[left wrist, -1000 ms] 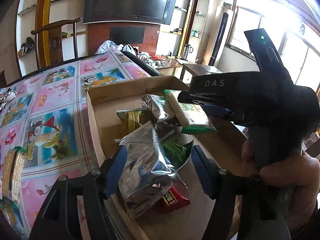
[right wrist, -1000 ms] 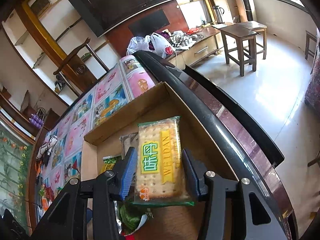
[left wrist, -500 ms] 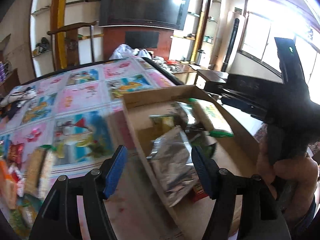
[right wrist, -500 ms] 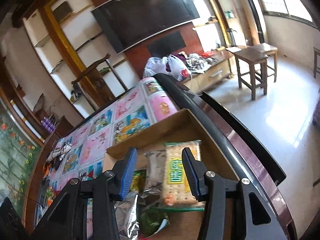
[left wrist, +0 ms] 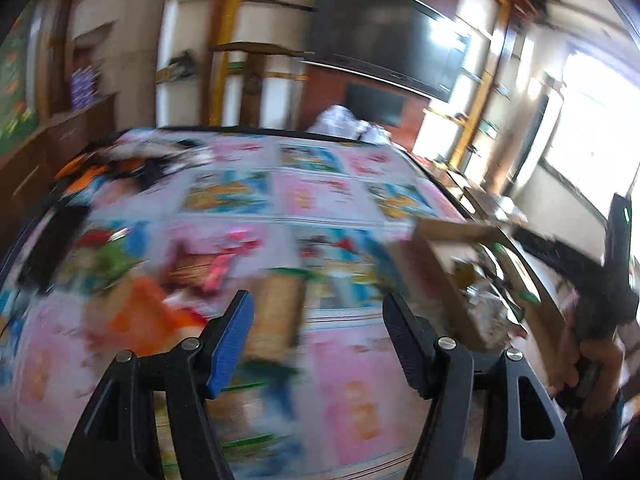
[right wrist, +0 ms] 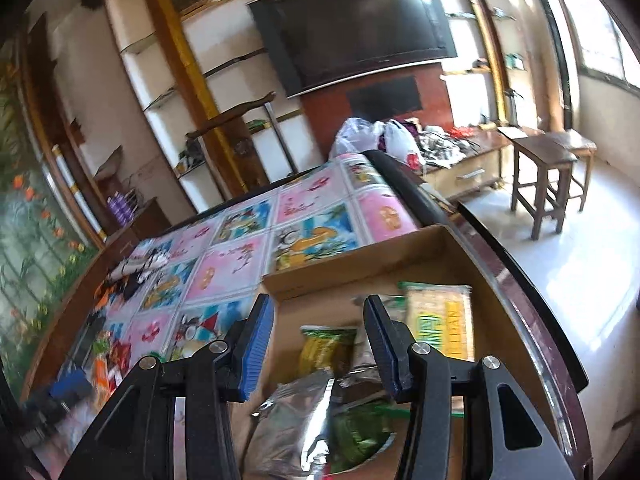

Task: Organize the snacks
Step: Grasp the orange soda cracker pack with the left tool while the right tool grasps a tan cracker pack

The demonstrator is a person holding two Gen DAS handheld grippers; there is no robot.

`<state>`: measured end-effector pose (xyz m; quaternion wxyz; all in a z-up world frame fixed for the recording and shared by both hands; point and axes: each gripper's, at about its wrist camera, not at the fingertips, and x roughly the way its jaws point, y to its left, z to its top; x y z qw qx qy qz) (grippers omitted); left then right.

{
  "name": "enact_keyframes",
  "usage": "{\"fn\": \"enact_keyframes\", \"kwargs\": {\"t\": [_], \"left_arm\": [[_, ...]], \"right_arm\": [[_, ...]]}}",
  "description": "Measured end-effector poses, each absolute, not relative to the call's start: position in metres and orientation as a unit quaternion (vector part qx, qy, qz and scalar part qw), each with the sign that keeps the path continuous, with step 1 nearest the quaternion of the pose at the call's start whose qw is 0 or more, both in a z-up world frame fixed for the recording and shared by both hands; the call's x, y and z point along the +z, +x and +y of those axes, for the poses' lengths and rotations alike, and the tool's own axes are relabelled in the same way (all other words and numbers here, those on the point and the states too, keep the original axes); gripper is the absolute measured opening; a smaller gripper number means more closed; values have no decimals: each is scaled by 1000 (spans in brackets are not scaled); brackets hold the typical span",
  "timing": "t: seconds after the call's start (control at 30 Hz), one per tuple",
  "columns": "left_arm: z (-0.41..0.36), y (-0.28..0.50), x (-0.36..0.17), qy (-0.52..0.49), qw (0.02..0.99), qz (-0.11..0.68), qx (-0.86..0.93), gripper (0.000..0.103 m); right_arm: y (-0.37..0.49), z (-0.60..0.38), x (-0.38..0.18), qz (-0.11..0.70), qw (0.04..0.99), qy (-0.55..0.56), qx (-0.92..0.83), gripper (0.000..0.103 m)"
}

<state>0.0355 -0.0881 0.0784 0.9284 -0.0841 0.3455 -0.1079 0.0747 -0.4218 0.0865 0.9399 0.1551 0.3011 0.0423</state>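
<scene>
Cracker pack [right wrist: 440, 326], yellow packet [right wrist: 324, 350] and silver bag [right wrist: 292, 424] lie flat in the cardboard box [right wrist: 352, 270] at the table's right edge; loose snacks [left wrist: 276, 312] blurred mid-table.

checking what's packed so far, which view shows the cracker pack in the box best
The right wrist view: the cracker pack lies sharp and label-up in the cardboard box. In the left wrist view the box sits at the right edge, smeared by motion blur, so the pack cannot be picked out.
</scene>
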Motion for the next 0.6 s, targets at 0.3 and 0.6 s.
{"fn": "enact_keyframes", "kwargs": {"t": [0.3,0.6], "left_arm": [[22,50,47,-187,895,405,12,67],[23,80,29,-236,861,449,45,81]], "right_arm": [[70,-356,92,311,932,134,126,51],[75,-276,67,370,900,171,155,52]]}}
